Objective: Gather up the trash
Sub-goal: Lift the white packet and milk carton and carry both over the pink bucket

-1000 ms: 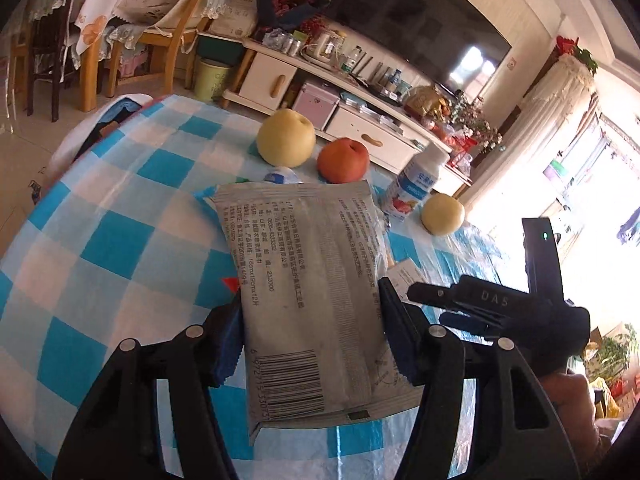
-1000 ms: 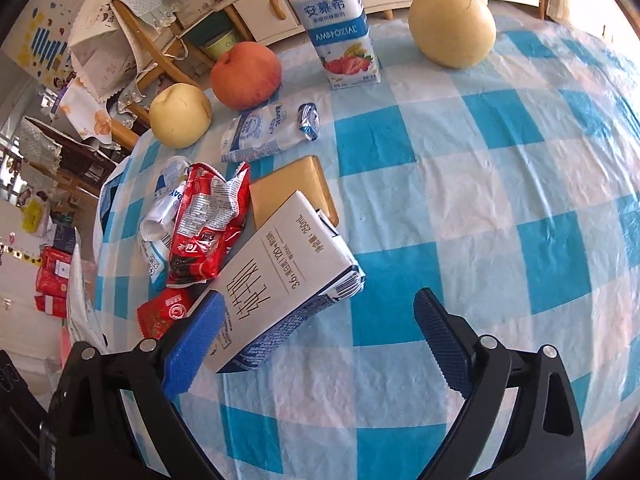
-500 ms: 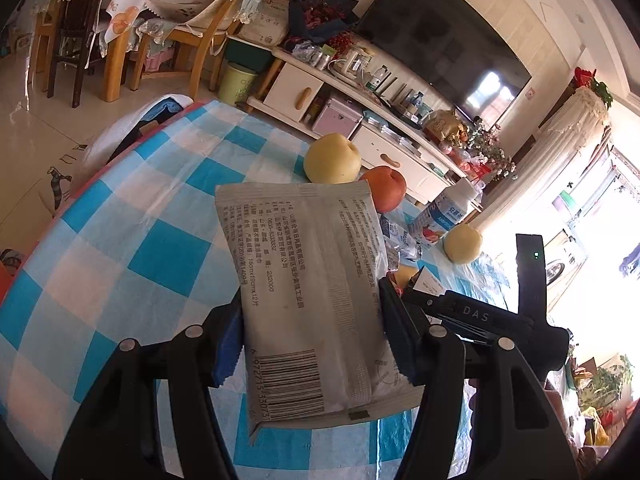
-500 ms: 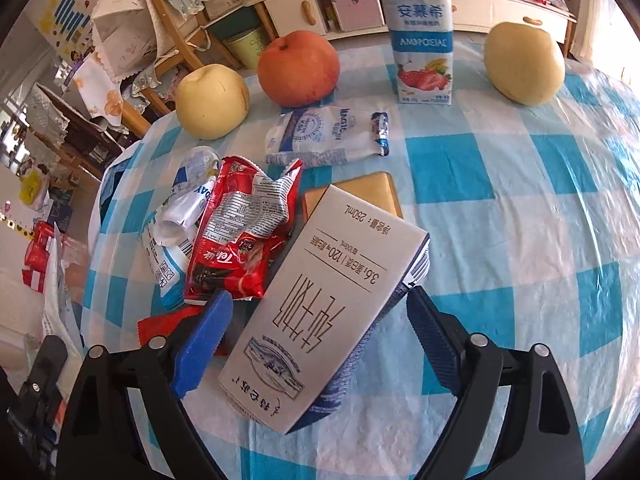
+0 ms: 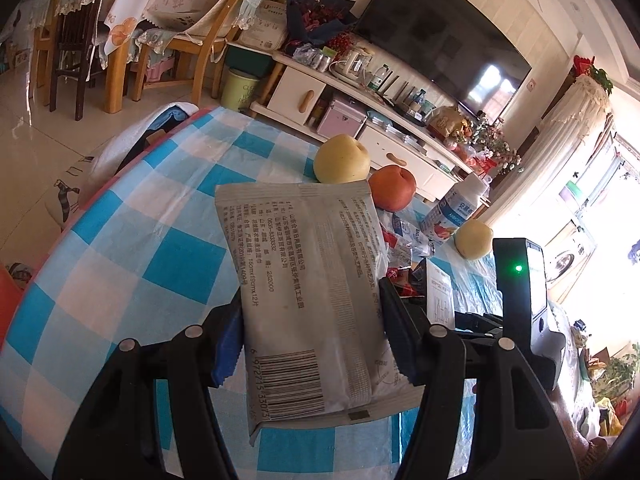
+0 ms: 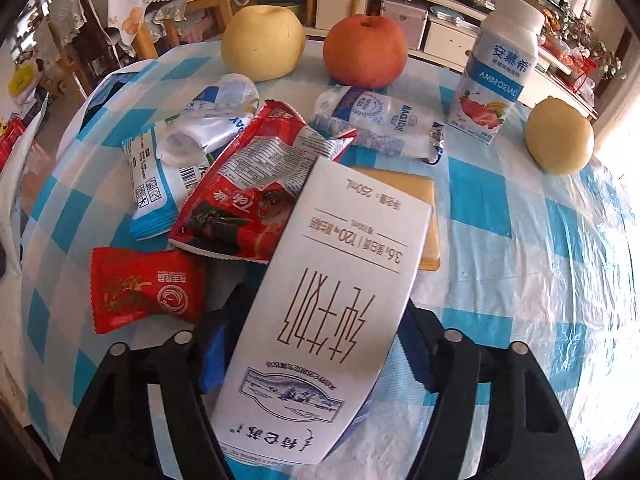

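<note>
1. While the left gripper held a grey printed packet pinched between its fingers, clear above the checked worktop, the right gripper had its fingers drawn in against both sides of a white milk carton.
2. Whether the carton was fully clamped could not be read for certain — the fingers stood tight to its sides, and its far end lay over a tan flat box and a red snack bag.
3. The step in hand seemed to be the pick-up: one piece of trash in each gripper, neither yet dropped anywhere.
4. More trash lay on the worktop beyond the carton — a small red wrapper, a blue-and-white wrapper, a crumpled white pouch.
5. The two pears, the apple and the upright yogurt bottle looked like things to leave alone.
6. The next move probably called for a firm hold on the carton, a lift clear of the bag beneath, then carrying both pieces to a bin. No bin showed near the worktop, though a pale pail stood on the floor by the cabinet.
</note>
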Available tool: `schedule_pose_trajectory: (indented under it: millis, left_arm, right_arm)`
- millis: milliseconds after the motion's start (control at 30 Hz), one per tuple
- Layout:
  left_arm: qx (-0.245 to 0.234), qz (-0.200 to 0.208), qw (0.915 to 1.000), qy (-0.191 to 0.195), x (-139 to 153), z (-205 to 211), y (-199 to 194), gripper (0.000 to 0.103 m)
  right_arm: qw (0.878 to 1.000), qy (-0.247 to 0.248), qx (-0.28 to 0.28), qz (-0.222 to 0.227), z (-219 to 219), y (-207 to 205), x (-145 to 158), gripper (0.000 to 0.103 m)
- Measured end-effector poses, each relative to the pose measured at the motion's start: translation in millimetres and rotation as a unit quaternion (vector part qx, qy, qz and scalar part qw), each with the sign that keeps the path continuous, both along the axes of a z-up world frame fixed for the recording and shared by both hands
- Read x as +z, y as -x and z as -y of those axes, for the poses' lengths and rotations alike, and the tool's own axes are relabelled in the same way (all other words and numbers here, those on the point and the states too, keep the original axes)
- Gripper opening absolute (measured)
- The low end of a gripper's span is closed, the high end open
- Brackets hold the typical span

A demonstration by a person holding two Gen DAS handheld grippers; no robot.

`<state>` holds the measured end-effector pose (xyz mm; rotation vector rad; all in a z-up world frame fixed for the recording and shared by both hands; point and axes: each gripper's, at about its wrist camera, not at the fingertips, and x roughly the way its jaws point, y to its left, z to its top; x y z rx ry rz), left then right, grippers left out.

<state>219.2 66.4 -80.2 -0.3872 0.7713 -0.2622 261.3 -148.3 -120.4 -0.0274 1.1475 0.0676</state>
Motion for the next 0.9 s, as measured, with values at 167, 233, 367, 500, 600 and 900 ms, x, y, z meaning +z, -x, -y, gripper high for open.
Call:
schedule_pose_trajectory:
  millis: [167,233,367,500,600,900]
  left_arm:
    - [0.006,0.009,0.9999,-0.009,3,-4,4,0.063]
    - [0.008,0.014,0.9998,-0.011,5,-7,6,0.063]
    - [0.016,0.024,0.9995,-0.009,12,-16,11,0.063]
    - [0.028,0.035,0.999,-0.005,20,-31,18,0.063]
    - [0.04,0.043,0.9983,0.001,25,-45,22,0.063]
    - [0.12,0.064,0.9907,0.012,37,-108,38,0.063]
  right_arm:
    - [1.0,-0.01,-0.023,-0.003,14,5,1,0.056]
    - [0.999,-0.015,-0.029,0.001,15,9,5,0.056]
    - [0.999,-0.026,-0.034,0.026,12,18,25,0.056]
    - [0.996,-0.058,-0.031,0.06,5,31,53,0.056]
    - [0.992,-0.088,-0.018,0.084,-7,40,74,0.056]
    - [0.979,-0.147,0.074,0.121,-93,68,124,0.056]
